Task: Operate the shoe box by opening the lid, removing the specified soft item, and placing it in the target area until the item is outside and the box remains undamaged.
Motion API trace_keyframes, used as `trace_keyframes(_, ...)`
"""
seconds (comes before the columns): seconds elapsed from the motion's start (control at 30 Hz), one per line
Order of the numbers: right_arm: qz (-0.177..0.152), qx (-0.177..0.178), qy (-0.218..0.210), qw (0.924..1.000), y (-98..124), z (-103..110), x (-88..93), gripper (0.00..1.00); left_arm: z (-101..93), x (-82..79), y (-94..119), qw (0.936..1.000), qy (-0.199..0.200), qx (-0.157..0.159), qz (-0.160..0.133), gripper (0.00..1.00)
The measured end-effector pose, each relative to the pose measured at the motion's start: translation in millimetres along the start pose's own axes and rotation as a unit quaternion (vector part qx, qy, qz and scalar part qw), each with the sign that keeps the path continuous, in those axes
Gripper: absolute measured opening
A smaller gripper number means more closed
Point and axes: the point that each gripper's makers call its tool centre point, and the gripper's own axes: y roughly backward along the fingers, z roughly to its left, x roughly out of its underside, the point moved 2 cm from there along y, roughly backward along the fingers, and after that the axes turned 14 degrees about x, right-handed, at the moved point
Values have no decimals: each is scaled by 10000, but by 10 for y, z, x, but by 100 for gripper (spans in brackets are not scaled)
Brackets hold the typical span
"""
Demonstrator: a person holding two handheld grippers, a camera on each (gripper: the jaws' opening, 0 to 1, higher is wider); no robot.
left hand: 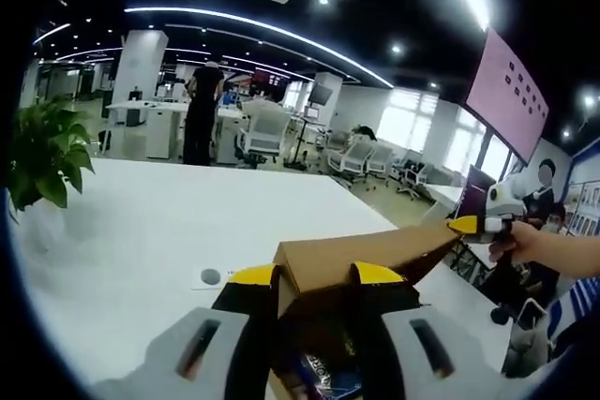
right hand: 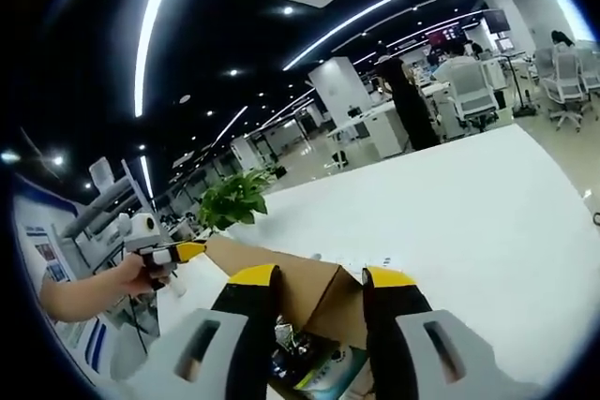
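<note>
Along the left gripper view, our left gripper [left hand: 317,275] straddles the raised cardboard lid [left hand: 361,255] of the shoe box on the white table [left hand: 150,231], jaws clamped on its corner, while our right gripper [left hand: 466,225] pinches the far corner. Through the right gripper view, our right gripper [right hand: 322,276] grips the lid [right hand: 291,278] similarly, with something colourful [right hand: 314,362] below inside.
</note>
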Motion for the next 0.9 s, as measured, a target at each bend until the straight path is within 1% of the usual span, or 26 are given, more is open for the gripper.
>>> trace_keyframes(0.13, -26, 37, -34, 10000, -14, -11, -21, 33, 12, -21, -28, 10000, 12, 9, -29, 29)
trace_keyframes(0.17, -35, 82, -39, 10000, -17, -11, -31, 33, 14, -34, -36, 10000, -69, 13, -40, 29)
trace_keyframes(0.5, -80, 160, -121, 9998, -80, -41, -94, 33, 79, -89, -111, 9999, 51, 24, -162, 29)
trace_keyframes(0.6, -92, 165, -133, 9997, -107, -41, -110, 33, 93, -105, -140, 9998, 34, -25, -184, 29)
trace_keyframes(0.9, -207, 109, -202, 9995, -204, -71, -192, 34, 158, -166, -212, 9994, 128, -23, -307, 29)
